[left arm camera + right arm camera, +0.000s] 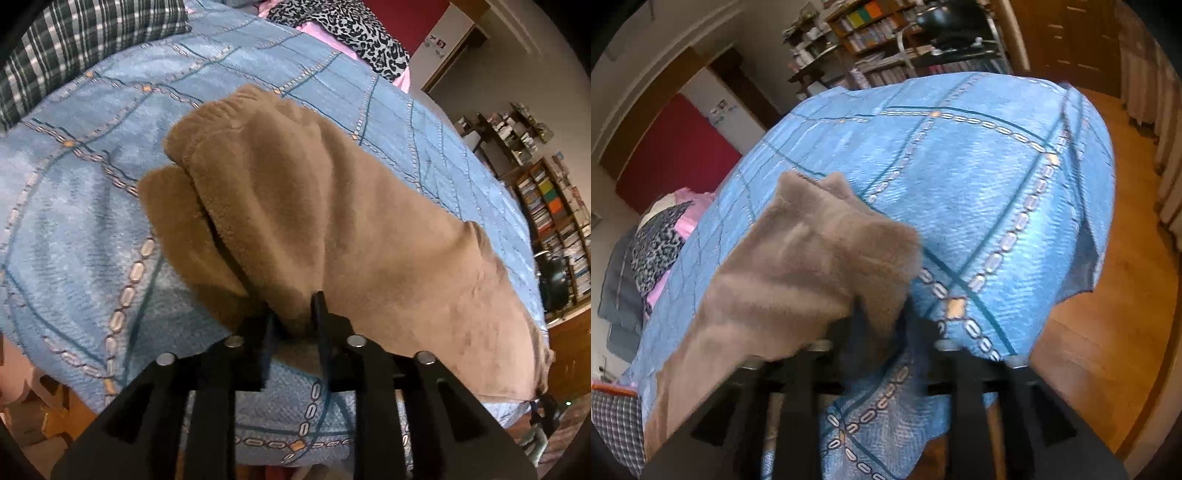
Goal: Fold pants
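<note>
We are looking down on a bed covered with a blue patterned bedspread [92, 177], where the brown fleece pants [295, 206] are lying folded over on themselves near the bed's near edge. At the bed's far left corner a dark plaid cloth [74, 48] is lying, and further along the far edge a leopard-print cloth [354, 33] is resting on something pink.

We are holding the left claw [295, 321] at the near edge of the pants, its jaws standing a little apart with a bunch of fleece lying between them; whether the pads are pressing on it we cannot tell.

In the right wrist view, which is blurred, we are holding the right claw [882, 317] at the other end of the pants [798, 266], jaws partly open, with a fold of the fabric hanging between them and draping over the left finger. A bookshelf [871, 22] is standing beyond the bed's far edge, and wooden floor [1108, 332] is showing past its right edge.
</note>
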Tool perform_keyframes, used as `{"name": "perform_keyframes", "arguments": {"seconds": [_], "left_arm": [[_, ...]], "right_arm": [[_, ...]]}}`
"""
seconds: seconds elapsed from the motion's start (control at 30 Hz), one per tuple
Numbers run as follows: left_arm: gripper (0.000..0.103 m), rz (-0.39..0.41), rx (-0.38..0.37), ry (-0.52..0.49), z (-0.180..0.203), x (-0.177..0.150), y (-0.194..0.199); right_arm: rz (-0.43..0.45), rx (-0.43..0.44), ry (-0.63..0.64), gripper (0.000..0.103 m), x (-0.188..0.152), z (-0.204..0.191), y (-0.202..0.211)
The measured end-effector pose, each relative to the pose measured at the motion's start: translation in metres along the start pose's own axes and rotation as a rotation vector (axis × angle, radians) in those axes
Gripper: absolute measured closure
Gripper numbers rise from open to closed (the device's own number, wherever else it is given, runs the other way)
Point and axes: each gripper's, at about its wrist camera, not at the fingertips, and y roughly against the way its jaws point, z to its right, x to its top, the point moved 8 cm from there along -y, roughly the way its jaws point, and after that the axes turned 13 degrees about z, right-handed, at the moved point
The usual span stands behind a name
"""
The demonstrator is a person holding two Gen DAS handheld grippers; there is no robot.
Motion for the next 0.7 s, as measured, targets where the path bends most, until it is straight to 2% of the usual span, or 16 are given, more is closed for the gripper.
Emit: {"name": "perform_keyframes", "arguments": {"seconds": [0.03,0.2,0.27,0.37,0.5,0.6,0.7], "left_arm": [[0.069,0.005,0.012,-0.008,-0.001,0.002,0.002],[0.056,0.047,0.078,-0.037,0.0,0.004,0.024],[0.056,0.067,0.103,-0.042,-0.001,0.007,0.031],[0.051,0.128,0.161,-0.092,0.006,0.016,0.044],[0.04,0.213,0.198,-0.18,0.031,0.026,0.06],[0.035,0.252,0.168,-0.233,0.062,0.032,0.062],[0.031,0.246,0.065,-0.293,0.109,0.028,0.054]], "right_arm": [[0.013,0.003,-0.011,0.043,0.0,0.001,0.002],[0.002,0.044,-0.058,0.041,-0.005,0.002,0.005],[-0.004,0.061,-0.086,0.04,-0.007,0.002,0.005],[-0.01,0.079,-0.098,0.039,-0.009,-0.002,0.003],[-0.015,0.091,-0.107,0.038,-0.012,-0.008,-0.001],[-0.014,0.09,-0.132,0.037,-0.014,-0.007,-0.005],[-0.021,0.104,-0.143,0.034,-0.016,-0.01,-0.007]]}}
